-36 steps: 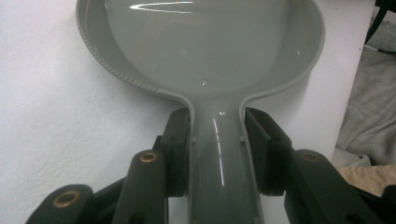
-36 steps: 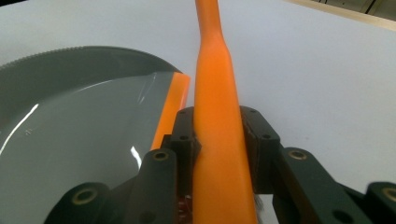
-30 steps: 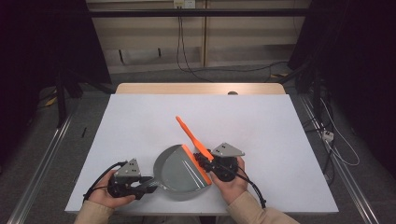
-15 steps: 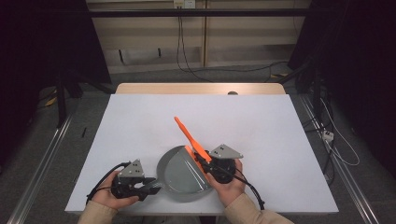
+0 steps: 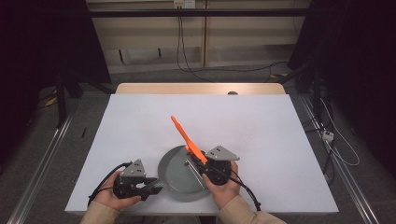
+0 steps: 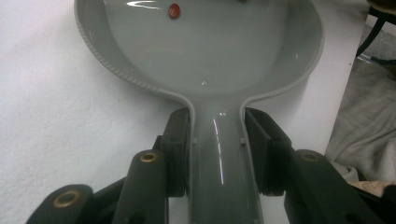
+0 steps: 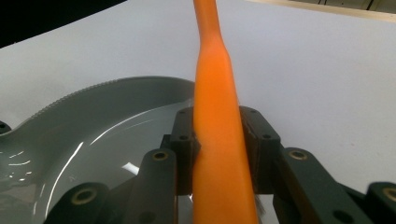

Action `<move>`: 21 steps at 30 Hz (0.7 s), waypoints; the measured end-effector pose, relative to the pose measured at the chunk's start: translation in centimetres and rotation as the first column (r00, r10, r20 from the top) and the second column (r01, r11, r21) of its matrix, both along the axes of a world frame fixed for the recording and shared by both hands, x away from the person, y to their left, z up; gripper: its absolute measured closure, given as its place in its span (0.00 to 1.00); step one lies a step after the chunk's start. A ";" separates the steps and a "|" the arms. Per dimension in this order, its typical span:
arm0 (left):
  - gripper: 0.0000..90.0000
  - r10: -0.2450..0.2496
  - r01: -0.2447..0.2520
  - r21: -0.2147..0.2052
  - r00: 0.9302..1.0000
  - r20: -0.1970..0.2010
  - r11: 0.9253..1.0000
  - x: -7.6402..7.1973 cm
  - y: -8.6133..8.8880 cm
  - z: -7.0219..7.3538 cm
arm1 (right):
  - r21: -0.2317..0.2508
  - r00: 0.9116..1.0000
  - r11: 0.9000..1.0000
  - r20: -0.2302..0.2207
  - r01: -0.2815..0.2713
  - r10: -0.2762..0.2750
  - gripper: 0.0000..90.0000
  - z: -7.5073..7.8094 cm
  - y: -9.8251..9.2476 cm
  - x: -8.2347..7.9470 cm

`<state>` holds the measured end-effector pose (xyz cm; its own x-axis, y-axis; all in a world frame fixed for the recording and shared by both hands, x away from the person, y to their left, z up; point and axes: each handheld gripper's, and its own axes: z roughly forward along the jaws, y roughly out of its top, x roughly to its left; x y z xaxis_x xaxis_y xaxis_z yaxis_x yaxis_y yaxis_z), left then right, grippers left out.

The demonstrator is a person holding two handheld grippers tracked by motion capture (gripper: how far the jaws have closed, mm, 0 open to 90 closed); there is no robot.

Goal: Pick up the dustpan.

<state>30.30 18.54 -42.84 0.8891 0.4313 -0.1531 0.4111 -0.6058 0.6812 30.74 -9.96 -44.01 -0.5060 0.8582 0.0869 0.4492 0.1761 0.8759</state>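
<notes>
One grey pan (image 5: 180, 175), one orange utensil (image 5: 186, 138) and one small red bit (image 6: 174, 10) in the pan's bowl sit at the near edge of the white table (image 5: 261, 126). At the left, the left gripper (image 5: 150, 188) pinches the pan's smooth, glossy handle between its black jaws, the round bowl with its finely ridged rim lying flat on the table. At the right, the right gripper (image 5: 200, 164) clamps the matte orange utensil's long, flattened handle, which slants up and away over the pan.

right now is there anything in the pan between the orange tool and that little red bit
Nothing visible does. The right gripper holds the orange tool over the grey pan; the left gripper clamps the pan's handle. In the left gripper view the small red piece lies alone on the pan's bare floor.
</notes>
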 end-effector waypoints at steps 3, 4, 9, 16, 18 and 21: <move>0.70 -0.005 0.005 0.006 1.000 0.002 1.000 0.0 0.1 0.0 | 0.040 1.000 0.999 0.005 -0.024 0.024 0.78 0.5 0.7 0.0; 0.70 0.004 -0.005 0.009 1.000 0.007 1.000 -0.1 0.0 0.0 | 0.046 0.999 0.998 0.005 -0.040 0.039 0.78 0.7 1.2 -0.1; 0.70 0.000 0.000 -0.006 1.000 0.006 1.000 -0.1 0.2 -0.3 | 0.060 0.995 0.994 0.028 -0.092 0.091 0.79 1.1 2.5 0.2; 0.70 -0.001 0.001 -0.003 1.000 0.005 1.000 0.0 0.3 -0.3 | 0.084 0.994 0.992 0.065 -0.093 0.087 0.79 2.8 0.6 1.0; 0.70 0.008 -0.008 0.005 1.000 0.008 1.000 0.0 0.3 -0.3 | 0.087 0.994 0.993 0.073 -0.083 0.077 0.79 3.2 -0.3 1.3; 0.70 0.001 -0.001 -0.005 1.000 0.003 1.000 0.0 0.3 -0.3 | 0.078 0.995 0.995 0.081 -0.064 0.058 0.79 3.6 -1.6 1.8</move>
<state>30.30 18.83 -43.17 0.8893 0.4311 -0.1523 0.4094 -0.6023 0.6853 32.51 -11.55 -40.39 -0.5651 0.8173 0.1126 0.3688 0.1282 0.9206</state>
